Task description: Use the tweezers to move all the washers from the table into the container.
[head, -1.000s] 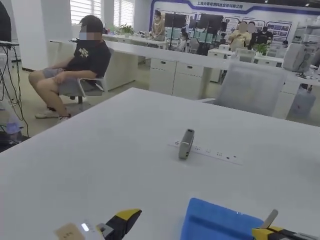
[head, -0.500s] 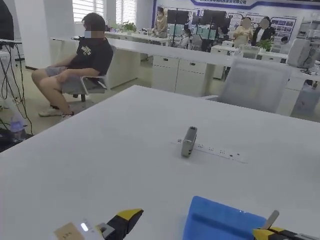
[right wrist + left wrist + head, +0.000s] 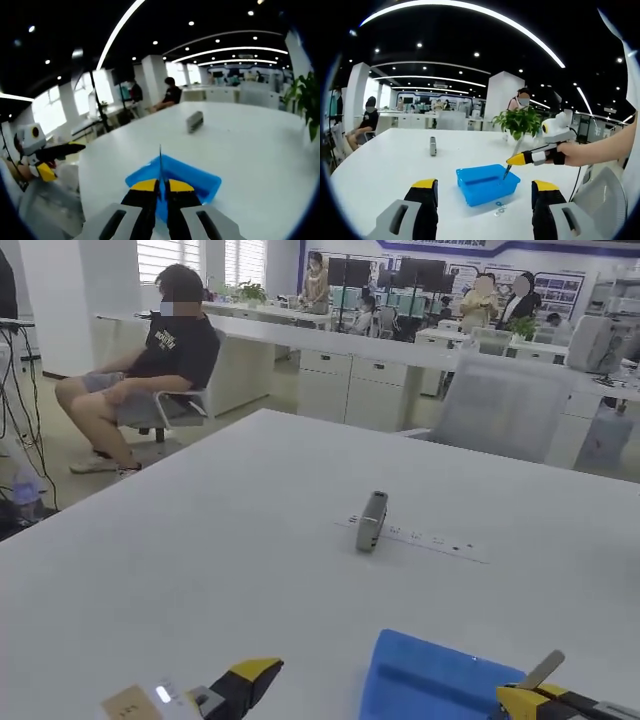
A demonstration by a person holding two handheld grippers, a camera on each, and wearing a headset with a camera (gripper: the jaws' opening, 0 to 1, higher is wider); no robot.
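The blue container (image 3: 487, 182) stands on the white table, with a few small washers (image 3: 499, 210) lying just in front of it. My left gripper (image 3: 482, 192) is open and holds nothing, its jaws wide apart on my side of the container. My right gripper (image 3: 161, 186) is shut on thin metal tweezers (image 3: 160, 167), which point down over the container (image 3: 200, 182). From the left gripper view the tweezers' tip (image 3: 506, 172) hangs over the container's right part. In the head view the container (image 3: 430, 680) lies at the bottom edge, with the right gripper (image 3: 525, 702) and tweezers (image 3: 545, 668) beside it.
A grey box-shaped device (image 3: 372, 521) stands on a white power strip (image 3: 430, 538) mid-table. A potted plant (image 3: 520, 122) sits at the table's far side. A person sits on a chair (image 3: 150, 360) beyond the table. Bare table surface (image 3: 200, 560) spreads to the left.
The head camera has shifted a little. Both grippers and the tweezers stay in about the same place by the container.
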